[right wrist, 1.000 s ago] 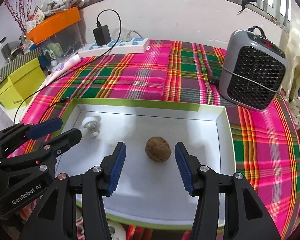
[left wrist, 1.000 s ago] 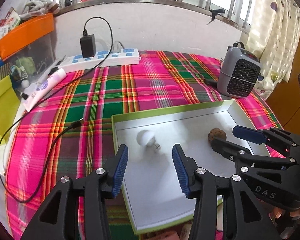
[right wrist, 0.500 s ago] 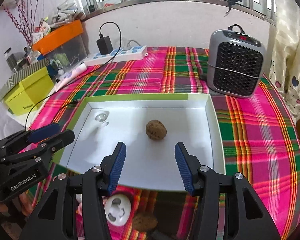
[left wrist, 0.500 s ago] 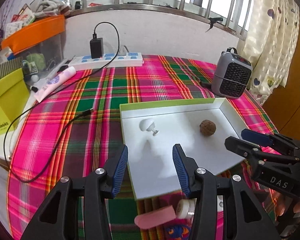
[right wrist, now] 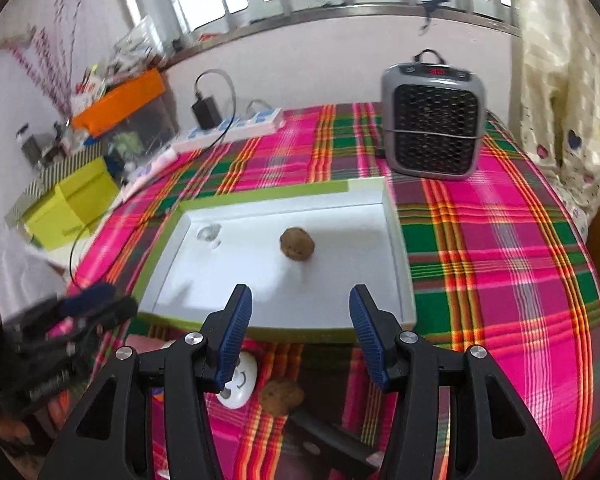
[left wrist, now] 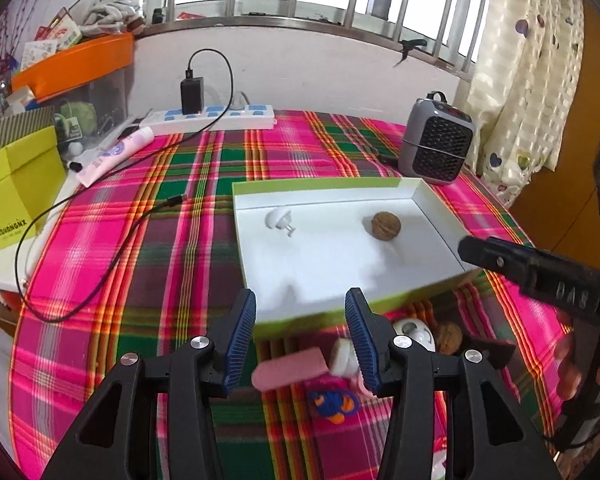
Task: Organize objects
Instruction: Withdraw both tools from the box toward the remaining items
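A white tray with a green rim (left wrist: 340, 312) (right wrist: 396, 240) lies on the plaid tablecloth. In it are a walnut (left wrist: 385, 226) (right wrist: 297, 243) and a small white hook (left wrist: 279, 220) (right wrist: 209, 233). In front of the tray lie a pink eraser (left wrist: 288, 369), a white smiley-face piece (left wrist: 416, 330) (right wrist: 238, 380), a second walnut (left wrist: 449, 338) (right wrist: 281, 396) and a blue-orange toy (left wrist: 332, 404). My left gripper (left wrist: 300, 338) is open and empty above the eraser. My right gripper (right wrist: 300, 332) is open and empty over the tray's near edge.
A grey heater (left wrist: 436, 140) (right wrist: 434, 120) stands behind the tray at the right. A power strip with a charger (left wrist: 208, 116) and its cable (left wrist: 100, 272), a pink tube (left wrist: 114, 156) and a yellow-green box (left wrist: 16, 188) are at the left.
Both grippers have pulled back toward me and risen. The tray now looks farther away, and the small objects in front of it have come into view.
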Tool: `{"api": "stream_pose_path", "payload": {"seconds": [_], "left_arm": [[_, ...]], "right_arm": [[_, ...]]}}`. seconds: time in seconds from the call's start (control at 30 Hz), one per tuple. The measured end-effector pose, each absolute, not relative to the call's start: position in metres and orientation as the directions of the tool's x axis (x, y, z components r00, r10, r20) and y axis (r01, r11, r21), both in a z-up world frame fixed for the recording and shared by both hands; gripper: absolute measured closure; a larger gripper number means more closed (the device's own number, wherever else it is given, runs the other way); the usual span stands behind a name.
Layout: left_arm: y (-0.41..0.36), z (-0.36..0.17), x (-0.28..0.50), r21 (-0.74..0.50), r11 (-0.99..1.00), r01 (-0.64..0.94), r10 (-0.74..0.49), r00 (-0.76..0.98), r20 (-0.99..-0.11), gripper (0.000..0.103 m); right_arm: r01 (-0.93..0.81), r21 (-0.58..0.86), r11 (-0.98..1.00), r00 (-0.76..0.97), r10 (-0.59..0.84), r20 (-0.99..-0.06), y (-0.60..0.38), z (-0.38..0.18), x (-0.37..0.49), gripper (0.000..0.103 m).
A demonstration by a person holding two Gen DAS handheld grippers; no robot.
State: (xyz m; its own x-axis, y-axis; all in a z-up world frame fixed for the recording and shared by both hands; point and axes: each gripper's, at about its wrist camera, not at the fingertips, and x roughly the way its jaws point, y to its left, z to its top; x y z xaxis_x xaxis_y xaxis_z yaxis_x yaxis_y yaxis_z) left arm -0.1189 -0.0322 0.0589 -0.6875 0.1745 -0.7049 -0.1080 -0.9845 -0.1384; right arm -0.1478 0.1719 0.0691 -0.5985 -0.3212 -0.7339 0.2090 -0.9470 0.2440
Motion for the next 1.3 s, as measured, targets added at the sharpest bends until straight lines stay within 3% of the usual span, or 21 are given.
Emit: {"api": "stream_pose_path", "payload": {"seconds": [0.07,0.33,0.67,1.03,1.3], "left_arm": [[-0.032,0.059,-0.116,-0.147,-0.982,-0.114,0.185,-0.684,-0.706,0.058],[-0.036,0.061,-0.110,-0.154,-0.982,-0.106,0.184,-0.687,-0.703,0.058],[-0.031,0.051,-0.087,-0.166,-0.973,-0.158,0.229,-0.659,-0.716,0.058],[-0.016,0.046,-0.049,-0.204,-0.950,-0.238,0.312,-0.642,-0.701,0.058],[-0.009,0.037,-0.032,-0.230,-0.937,-0.264,0.347,-0.621,-0.703,0.057]], "right_arm": [[0.222,0.301,-0.927,-0.592,-0.373,-0.714,0.172,0.077,-0.149,0.051],[0.237,0.267,-0.934,-0.662,-0.357,-0.659,0.168,0.108,-0.144,0.051],[0.241,0.237,-0.941,-0.646,-0.338,-0.684,0.185,0.090,-0.121,0.051],[0.318,0.101,-0.943,-0.654,-0.295,-0.696,0.194,0.065,-0.069,0.051],[0.330,0.117,-0.937,-0.643,-0.314,-0.699,0.195,0.054,-0.054,0.051]]}}
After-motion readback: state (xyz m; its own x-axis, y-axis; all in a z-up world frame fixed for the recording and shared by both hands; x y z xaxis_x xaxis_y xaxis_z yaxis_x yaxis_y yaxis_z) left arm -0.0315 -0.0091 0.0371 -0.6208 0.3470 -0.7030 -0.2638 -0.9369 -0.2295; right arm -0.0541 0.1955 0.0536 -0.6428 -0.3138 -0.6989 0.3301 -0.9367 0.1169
